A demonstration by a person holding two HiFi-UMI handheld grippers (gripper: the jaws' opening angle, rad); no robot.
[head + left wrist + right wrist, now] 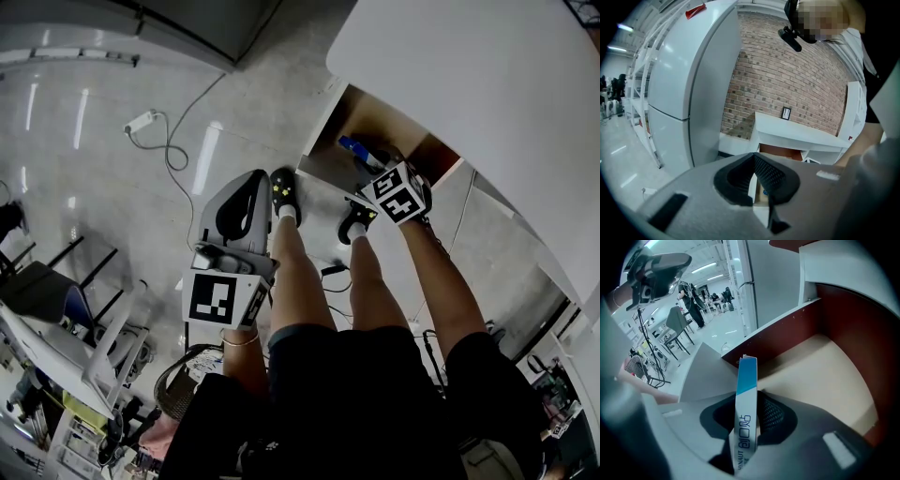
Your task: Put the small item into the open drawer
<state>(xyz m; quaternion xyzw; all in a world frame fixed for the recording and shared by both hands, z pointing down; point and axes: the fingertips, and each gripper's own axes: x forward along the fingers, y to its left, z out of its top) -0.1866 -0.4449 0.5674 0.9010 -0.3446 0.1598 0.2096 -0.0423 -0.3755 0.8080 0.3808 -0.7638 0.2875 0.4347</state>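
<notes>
**Q:** Flat white-and-blue cardboard carton: which step of its transfer is this?

**A:** Delivery, judged close to its end. The open drawer, white-fronted with red-brown wooden walls and a pale, bare floor, fills the far right of the right gripper view. The carton is already over that floor, inside the line of the drawer walls.

**Q:** And the two tools?

**A:** The grey two-jaw right gripper with black ribbed pads points steeply down into the drawer. Its jaws stand a carton's thickness apart and are clamped on the carton's two broad faces. The matching grey left gripper hangs at the left beside the person's leg, well apart from the drawer. Its jaw tips meet with nothing between them, so it has no part in this step.

**Q:** How does the carton sit?

**A:** On edge, with its printed white part between the pads and its blue end projecting beyond the fingertips toward the drawer's far wall. Whether any edge touches the floor cannot be told.

**Q:** What does the next move require?

**A:** Probably a short further descent, then parting the jaws so that the carton drops flat. The gripper should then lift straight out, clear of the drawer walls.
</notes>
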